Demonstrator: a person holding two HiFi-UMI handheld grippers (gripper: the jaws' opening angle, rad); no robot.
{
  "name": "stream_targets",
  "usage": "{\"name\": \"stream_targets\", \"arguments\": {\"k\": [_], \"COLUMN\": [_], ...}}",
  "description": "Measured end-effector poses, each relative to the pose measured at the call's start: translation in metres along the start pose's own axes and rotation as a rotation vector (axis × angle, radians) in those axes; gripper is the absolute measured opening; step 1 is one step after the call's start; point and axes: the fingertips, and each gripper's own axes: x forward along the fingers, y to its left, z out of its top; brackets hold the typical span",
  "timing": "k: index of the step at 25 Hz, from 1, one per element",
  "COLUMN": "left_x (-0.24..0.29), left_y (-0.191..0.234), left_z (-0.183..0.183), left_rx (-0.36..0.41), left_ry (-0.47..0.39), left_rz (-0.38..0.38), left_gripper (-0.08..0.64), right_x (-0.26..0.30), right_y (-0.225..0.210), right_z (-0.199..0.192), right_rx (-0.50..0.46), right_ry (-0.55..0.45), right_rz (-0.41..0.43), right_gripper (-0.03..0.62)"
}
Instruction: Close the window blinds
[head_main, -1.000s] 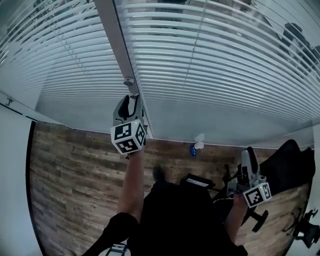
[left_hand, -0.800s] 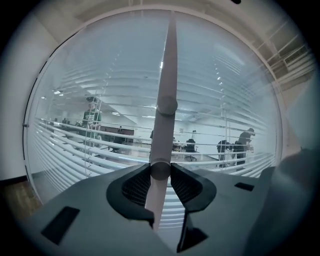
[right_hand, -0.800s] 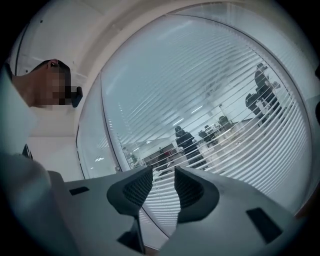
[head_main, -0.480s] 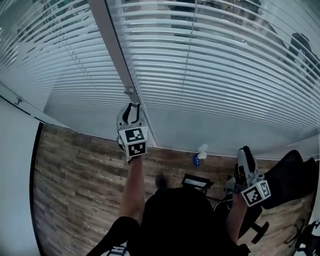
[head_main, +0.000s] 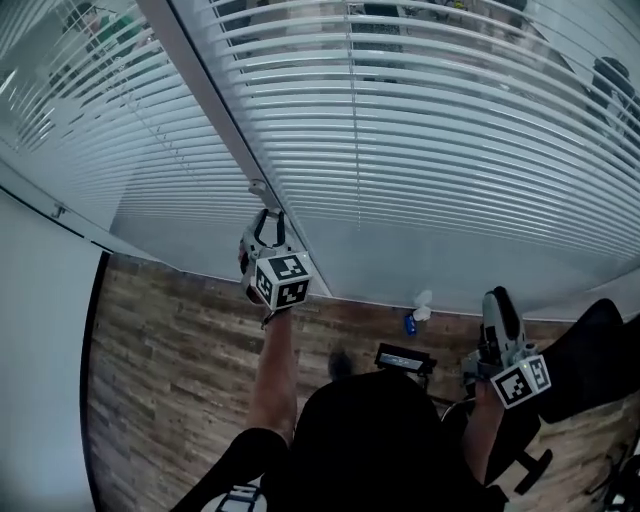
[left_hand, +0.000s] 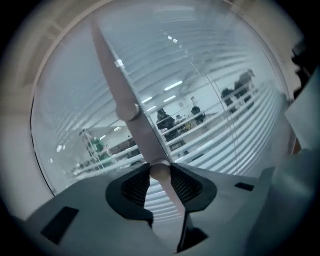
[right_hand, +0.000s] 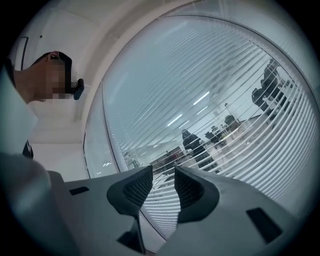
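**Tight at the glass, looser low right**

Blinds (head_main: 420, 130) wall off everything ahead. Wand (left_hand: 127, 100) fills the left gripper (left_hand: 160, 172) jaws, which have just closed onto it. Right gripper (right_hand: 159, 185) gap is free. Black chair (head_main: 590, 350) sits just beside it, with a small bottle (head_main: 415, 318) at the window's foot.

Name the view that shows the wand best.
Left gripper view: the wand runs down to the left gripper, whose jaws have just closed on its tip. Head view shows only a short bit above that gripper; right gripper view shows none.
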Motion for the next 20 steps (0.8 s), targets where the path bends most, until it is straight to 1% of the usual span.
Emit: {"name": "stream_targets", "arguments": {"k": [3,4,5,6,9,11,12,13,14,15,18,20], "left_x": [-0.006,-0.007,-0.007,-0.008,-0.008,-0.007,-0.007,-0.007,-0.006,-0.006,-0.004,-0.002], "left_y": [0.003,0.006,0.008,0.010,0.013,0.014,0.014,0.013,0.012,0.011,0.008,0.007], "left_z": [0.001,-0.002,-0.005,-0.007,-0.006,-0.003,-0.002,-0.002,-0.002,-0.002,-0.003,-0.004], "left_rx": [-0.464,-0.579,-0.654,-0.696,-0.745,-0.752,-0.736,-0.702,-0.650,-0.581,-0.336,-0.193], "left_ry": [-0.076,-0.086,-0.090,-0.092,-0.099,-0.102,-0.098,-0.091,-0.080,-0.066,-0.026,-0.013], "left_rz": [-0.103,-0.124,-0.134,-0.138,-0.137,-0.132,-0.126,-0.117,-0.105,-0.090,-0.028,0.011], "left_gripper": [0.153,0.156,0.156,0.156,0.156,0.144,0.140,0.138,0.138,0.138,0.138,0.138], "right_x": [0.001,0.001,0.000,-0.002,-0.005,-0.006,-0.007,-0.007,-0.008,-0.008,-0.007,-0.006], "right_y": [0.000,-0.001,-0.001,-0.003,-0.007,-0.010,-0.010,-0.011,-0.012,-0.012,-0.012,-0.012], "right_z": [0.004,0.004,0.003,0.003,0.002,0.002,0.003,0.003,0.003,0.004,0.004,0.004], "right_rx": [-0.011,-0.009,-0.007,-0.006,-0.002,0.000,0.000,-0.001,-0.001,-0.002,-0.004,-0.005], "right_ry": [-0.009,-0.012,-0.014,-0.014,-0.014,-0.016,-0.017,-0.018,-0.018,-0.019,-0.020,-0.018], "right_rz": [0.004,0.004,0.004,0.002,-0.006,-0.012,-0.014,-0.016,-0.018,-0.019,-0.020,-0.018], "right_gripper": [0.123,0.123,0.123,0.123,0.123,0.123,0.123,0.123,0.123,0.123,0.123,0.123]}}
